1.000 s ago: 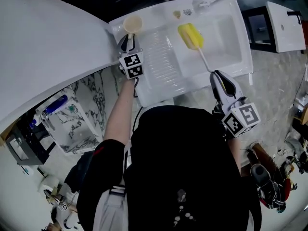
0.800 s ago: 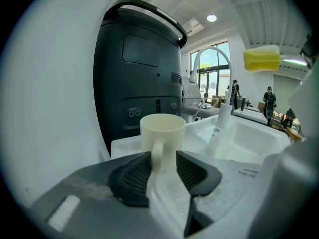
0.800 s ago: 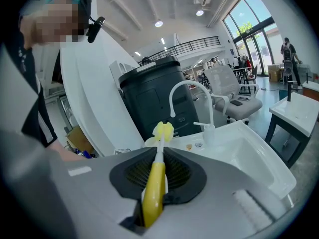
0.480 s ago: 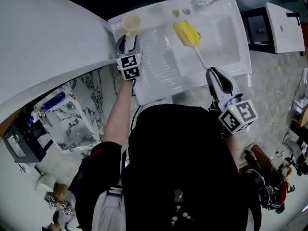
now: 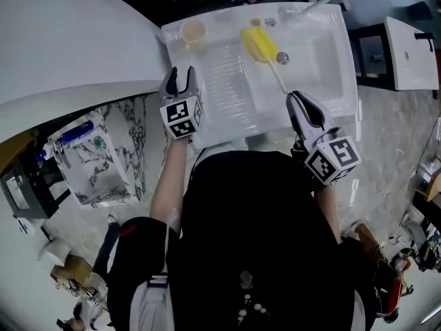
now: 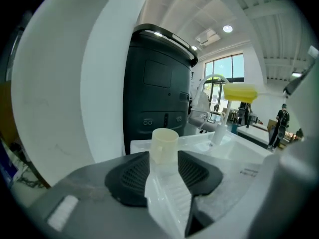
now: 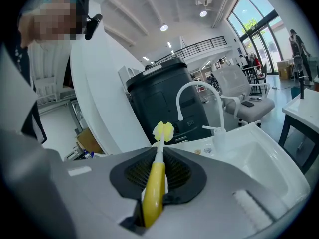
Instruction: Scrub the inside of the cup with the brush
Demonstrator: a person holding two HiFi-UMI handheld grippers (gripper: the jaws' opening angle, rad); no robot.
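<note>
A cream cup (image 5: 193, 31) stands upright at the far left corner of the white sink's drainboard (image 5: 231, 88). My left gripper (image 5: 180, 76) sits a little short of it, its jaws wide and closing slightly, with nothing between them. In the left gripper view the cup (image 6: 164, 144) stands just beyond the fingertips (image 6: 130, 176). My right gripper (image 5: 300, 103) is shut on the brush's handle (image 7: 153, 188). The brush's yellow head (image 5: 258, 43) hangs over the drainboard's right edge, right of the cup.
The sink basin (image 5: 324, 54) with its drain (image 5: 282, 58) lies to the right, and a white tap (image 7: 199, 96) rises at the back. A black bin (image 6: 159, 83) stands behind the sink. A large white curved surface (image 5: 69, 47) borders the left side.
My left gripper has drawn back from the cup, which stays standing at the corner. My right gripper has carried the brush head to the left, nearer the cup.
</note>
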